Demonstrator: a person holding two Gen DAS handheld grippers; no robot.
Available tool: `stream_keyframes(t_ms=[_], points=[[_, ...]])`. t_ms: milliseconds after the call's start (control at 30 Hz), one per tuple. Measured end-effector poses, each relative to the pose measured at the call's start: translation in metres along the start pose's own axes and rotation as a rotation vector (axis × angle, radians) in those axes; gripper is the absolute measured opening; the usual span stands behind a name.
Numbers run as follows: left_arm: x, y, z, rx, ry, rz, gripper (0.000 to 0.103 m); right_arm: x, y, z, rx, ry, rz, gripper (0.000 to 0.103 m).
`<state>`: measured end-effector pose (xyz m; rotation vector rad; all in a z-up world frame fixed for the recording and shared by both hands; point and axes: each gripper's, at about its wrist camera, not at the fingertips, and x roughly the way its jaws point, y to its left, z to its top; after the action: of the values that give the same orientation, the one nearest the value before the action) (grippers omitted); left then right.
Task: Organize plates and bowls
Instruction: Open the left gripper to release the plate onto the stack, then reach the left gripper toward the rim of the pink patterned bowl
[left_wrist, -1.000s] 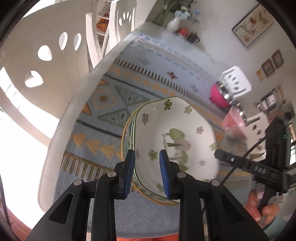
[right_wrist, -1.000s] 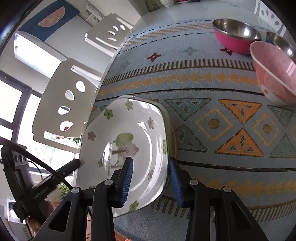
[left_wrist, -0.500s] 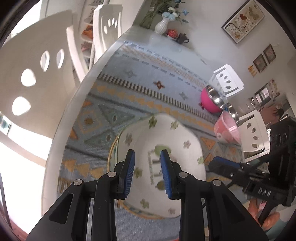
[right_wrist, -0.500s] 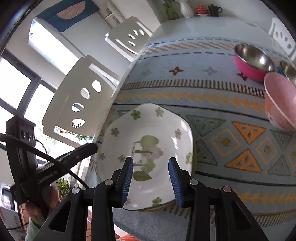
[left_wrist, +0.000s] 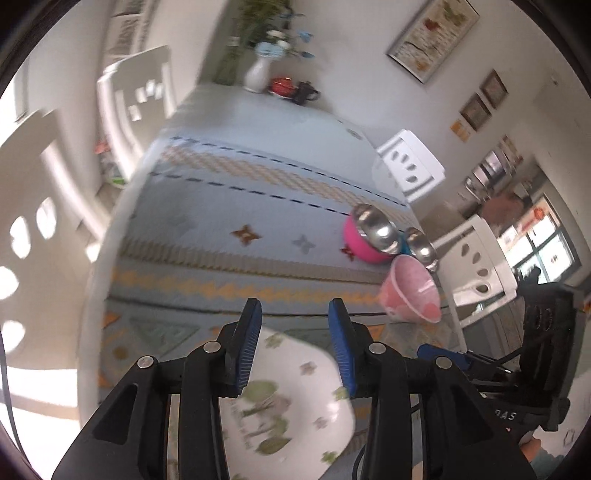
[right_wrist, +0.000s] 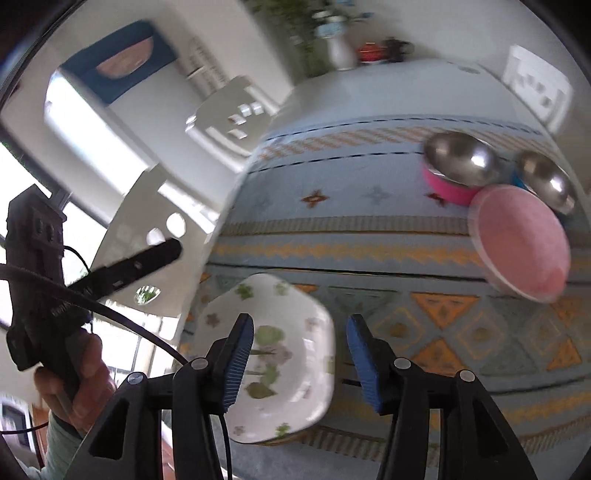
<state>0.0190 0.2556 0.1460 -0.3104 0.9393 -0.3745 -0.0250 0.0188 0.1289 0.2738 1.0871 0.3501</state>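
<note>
item: floral dish (right_wrist: 280, 354) — white, angular rim, flower and tree print, lying flat on the patterned tablecloth (right_wrist: 369, 236) at its near edge. an orange rim peeks from under its near side, so it appears to sit on another plate; how many lie beneath cannot be told.

item: pink bowl (right_wrist: 517, 243) — beyond the floral dish and to its right, well apart, tipped on its side against the two metal bowls.

item: pink-sided metal bowl (right_wrist: 458, 166) — beyond the floral dish, touching the pink bowl, upright.

item: second metal bowl (right_wrist: 546, 177) — just beside the first, farther from the floral dish.

item: left gripper (left_wrist: 293, 347) — above the floral dish, fingers apart and opening, nothing between the pads.

item: right gripper (right_wrist: 299, 354) — above the floral dish, fingers apart and opening, dish below them, not pinched.

item: white chairs (right_wrist: 155, 206) — beside the table, left of the floral dish.

status: floral dish looks set down and released, so the plate pile seems done. remaining, by judgement: the three bowls beyond it are loose, one tipped, none nested; gathering them is likely the next work.
</note>
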Motion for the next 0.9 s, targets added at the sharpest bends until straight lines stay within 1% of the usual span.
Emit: stream_keyframes(t_ms=[33,67,133,233,333,433,567,700,900], points=[[0.002,-0.008,0.003,0.017,0.0,-0.002,0.043,-0.004,-0.008,0.001,0.017,-0.003,-0.004,0.051],[0.007,-0.021,0.006,0.042,-0.006,0.004,0.047,-0.009,-0.021,0.002,0.042,-0.011,-0.011,0.051],[0.015,-0.047,0.009,0.094,-0.021,0.033,0.059,-0.02,-0.045,0.008,0.081,-0.029,-0.023,0.051],[0.028,-0.086,0.011,0.159,-0.007,0.06,0.069,-0.037,-0.079,0.02,0.11,-0.075,-0.021,0.051],[0.04,-0.112,0.011,0.171,0.001,0.072,0.069,-0.052,-0.118,0.035,0.116,-0.07,-0.038,0.052],[0.063,-0.138,0.012,0.164,0.052,0.07,0.069,-0.063,-0.149,0.043,0.124,-0.07,-0.054,0.053],[0.099,-0.167,0.014,0.154,0.104,0.088,0.069,-0.072,-0.199,0.043,0.2,-0.065,-0.042,0.054],[0.129,-0.177,0.009,0.112,0.151,0.115,0.069,-0.072,-0.235,0.042,0.254,-0.03,-0.032,0.054],[0.16,-0.178,-0.004,0.022,0.206,0.131,0.069,-0.073,-0.268,0.041,0.249,0.006,-0.039,0.054]])
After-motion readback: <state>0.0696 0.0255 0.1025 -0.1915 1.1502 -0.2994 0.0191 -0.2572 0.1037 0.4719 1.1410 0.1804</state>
